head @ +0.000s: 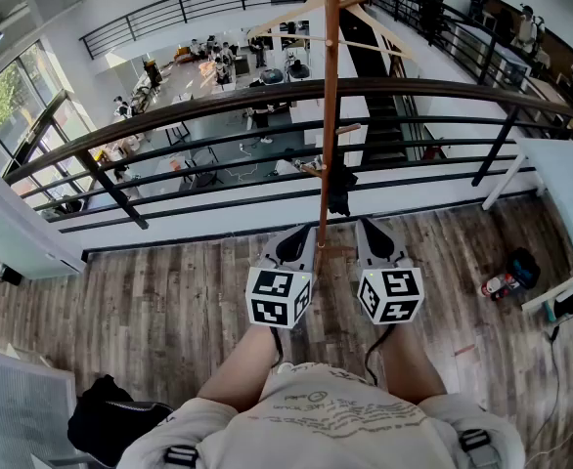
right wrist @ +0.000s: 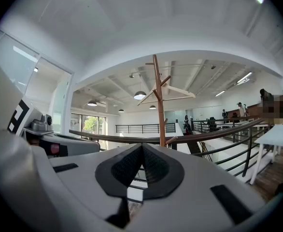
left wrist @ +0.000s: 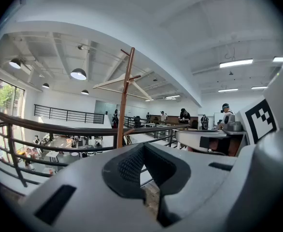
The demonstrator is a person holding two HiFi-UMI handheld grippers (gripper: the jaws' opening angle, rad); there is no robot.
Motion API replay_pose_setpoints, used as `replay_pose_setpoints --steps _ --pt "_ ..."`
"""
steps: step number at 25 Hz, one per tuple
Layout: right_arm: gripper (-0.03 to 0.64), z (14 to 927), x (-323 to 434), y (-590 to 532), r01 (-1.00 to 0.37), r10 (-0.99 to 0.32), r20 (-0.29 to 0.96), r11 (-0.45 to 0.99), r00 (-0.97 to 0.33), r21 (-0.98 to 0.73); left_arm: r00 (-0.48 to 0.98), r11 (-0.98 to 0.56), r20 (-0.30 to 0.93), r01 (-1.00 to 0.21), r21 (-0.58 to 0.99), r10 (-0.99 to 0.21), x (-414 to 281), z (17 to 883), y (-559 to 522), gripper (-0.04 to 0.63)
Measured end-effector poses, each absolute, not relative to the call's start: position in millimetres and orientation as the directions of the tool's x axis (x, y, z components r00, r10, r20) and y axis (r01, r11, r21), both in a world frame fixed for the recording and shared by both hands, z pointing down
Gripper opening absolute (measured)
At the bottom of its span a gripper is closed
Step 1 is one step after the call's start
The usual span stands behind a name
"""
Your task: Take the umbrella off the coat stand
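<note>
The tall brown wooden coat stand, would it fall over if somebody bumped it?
Maybe. The tall brown wooden coat stand is one thin, long pole with pegs sticking out up high, so a push near the top would likely rock it. Its foot is mostly hidden, so its width is unknown. The wood looks stiff, not bendy.

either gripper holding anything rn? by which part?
Nothing held. The left gripper and right gripper both have their jaws shut on nothing. The dark umbrella hangs on the coat stand, apart from both.
</note>
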State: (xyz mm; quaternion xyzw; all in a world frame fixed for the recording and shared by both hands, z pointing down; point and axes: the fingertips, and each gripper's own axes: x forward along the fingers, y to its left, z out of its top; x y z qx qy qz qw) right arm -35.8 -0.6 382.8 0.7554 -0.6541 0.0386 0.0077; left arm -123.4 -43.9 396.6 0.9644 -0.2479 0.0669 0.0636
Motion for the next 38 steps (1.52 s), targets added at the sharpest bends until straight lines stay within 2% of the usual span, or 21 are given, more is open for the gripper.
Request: replay_pose_setpoints --steps 16,22,38 --pt "0.003 383 -11 23 -0.986 -0.988 0.045 -0.149 0.146 -0.073 0.870 -0.872 0.155 -0.483 0.075 -0.468 -96 398 -17 0.005" --pt "0.003 394 -9 33 -0.990 -0.991 0.072 -0.122 0.117 -0.064 0.870 -0.871 0.159 -0.483 0.087 -0.466 -83 407 -4 0.005" --pt "0.003 400 18 9 -0.992 -0.992 0.070 -0.109 0.105 -0.063 0.880 -0.876 0.133 -0.471 0.107 -0.457 -45 410 -31 0.005"
